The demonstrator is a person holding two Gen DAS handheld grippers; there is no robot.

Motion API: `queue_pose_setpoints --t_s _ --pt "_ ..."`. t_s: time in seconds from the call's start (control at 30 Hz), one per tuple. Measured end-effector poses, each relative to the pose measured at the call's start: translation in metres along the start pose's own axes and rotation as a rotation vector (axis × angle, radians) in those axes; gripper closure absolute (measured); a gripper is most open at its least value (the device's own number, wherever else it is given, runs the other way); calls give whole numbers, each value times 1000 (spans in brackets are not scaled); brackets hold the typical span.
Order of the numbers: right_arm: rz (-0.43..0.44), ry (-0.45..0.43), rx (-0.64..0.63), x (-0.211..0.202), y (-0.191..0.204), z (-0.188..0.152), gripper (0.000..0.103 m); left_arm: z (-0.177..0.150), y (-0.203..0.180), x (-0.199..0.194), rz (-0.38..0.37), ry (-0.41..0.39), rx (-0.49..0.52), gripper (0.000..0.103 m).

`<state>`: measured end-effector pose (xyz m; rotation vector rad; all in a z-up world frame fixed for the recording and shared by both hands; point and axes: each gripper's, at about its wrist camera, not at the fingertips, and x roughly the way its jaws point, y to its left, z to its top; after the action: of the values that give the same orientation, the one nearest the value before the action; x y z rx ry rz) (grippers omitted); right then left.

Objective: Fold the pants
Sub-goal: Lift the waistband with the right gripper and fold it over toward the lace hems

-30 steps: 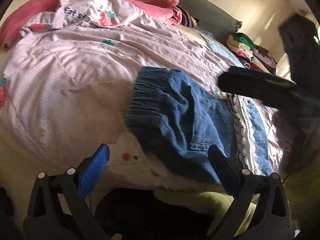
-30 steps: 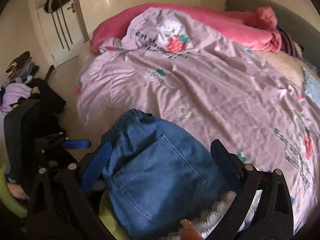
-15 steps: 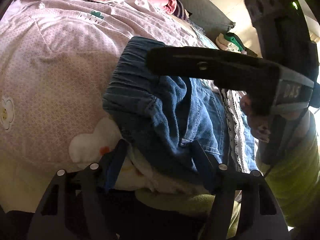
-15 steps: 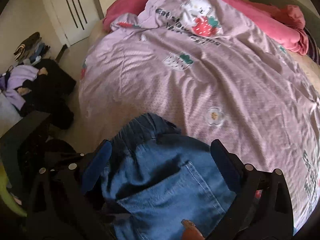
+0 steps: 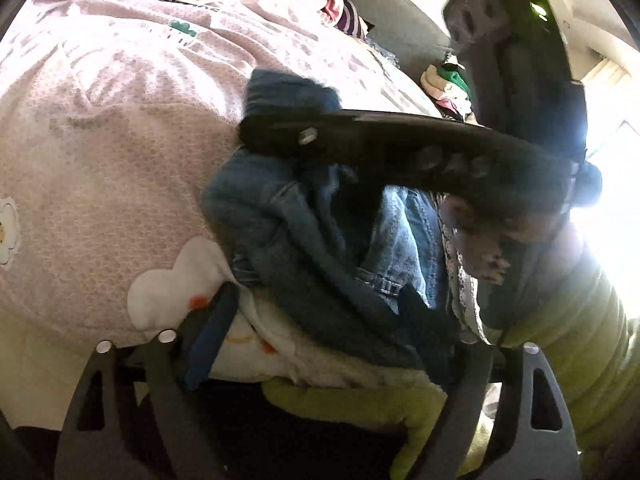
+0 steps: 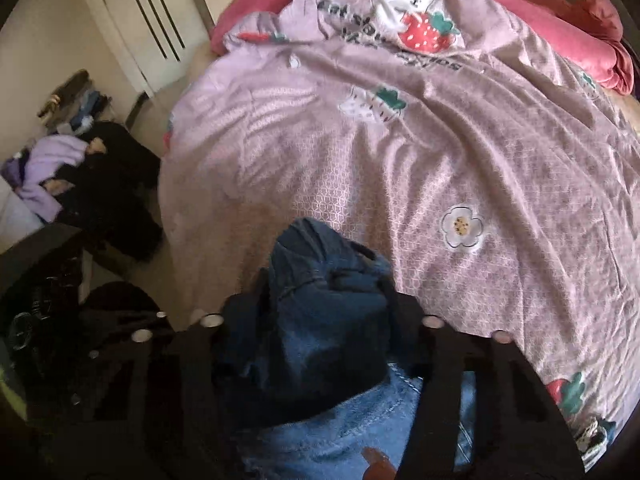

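Note:
Blue denim pants (image 5: 320, 248) with a lace hem lie bunched at the near edge of a bed under a lilac strawberry-print quilt (image 5: 120, 140). My left gripper (image 5: 316, 320) is low over their near end. Its jaws are opening, and denim lies loose between the blue-padded left finger (image 5: 212, 336) and the right one. My right gripper (image 6: 320, 304) is closing, its fingers pinching the gathered elastic waistband of the pants (image 6: 312, 280). In the left wrist view that gripper's finger (image 5: 360, 136) reaches across the waistband from the right.
A pink blanket (image 6: 580, 28) lies at the far side of the bed. Folded clothes (image 5: 444, 84) are stacked by the grey headboard. Dark and lavender garments (image 6: 60, 160) are heaped on the floor by a white door (image 6: 160, 20). A person's green sleeve (image 5: 560, 320) is at right.
My right gripper came down over the waistband and its fingers narrowed onto it, bunching the denim. My left gripper sank toward the near end, narrowed, then spread again.

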<state>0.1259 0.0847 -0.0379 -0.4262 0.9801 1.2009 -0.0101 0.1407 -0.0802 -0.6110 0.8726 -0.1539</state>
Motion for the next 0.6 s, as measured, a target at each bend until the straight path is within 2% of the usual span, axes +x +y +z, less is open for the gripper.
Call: queue_pose_setpoints --t_s 0.13,0.23,0.37,0.6 --pt "123 -104 109 -37 -18 -9 69 2 -8 -5 17 -15 13 11" --pt "174 -169 154 -65 -26 -20 69 5 -15 -11 -3 -32 25 10" --pt "191 -221 175 -94 -33 -32 69 10 -25 -5 -93 -19 12 8" --pt "160 -315 229 -139 -54 -68 69 20 -72 19 -225 28 74 6"
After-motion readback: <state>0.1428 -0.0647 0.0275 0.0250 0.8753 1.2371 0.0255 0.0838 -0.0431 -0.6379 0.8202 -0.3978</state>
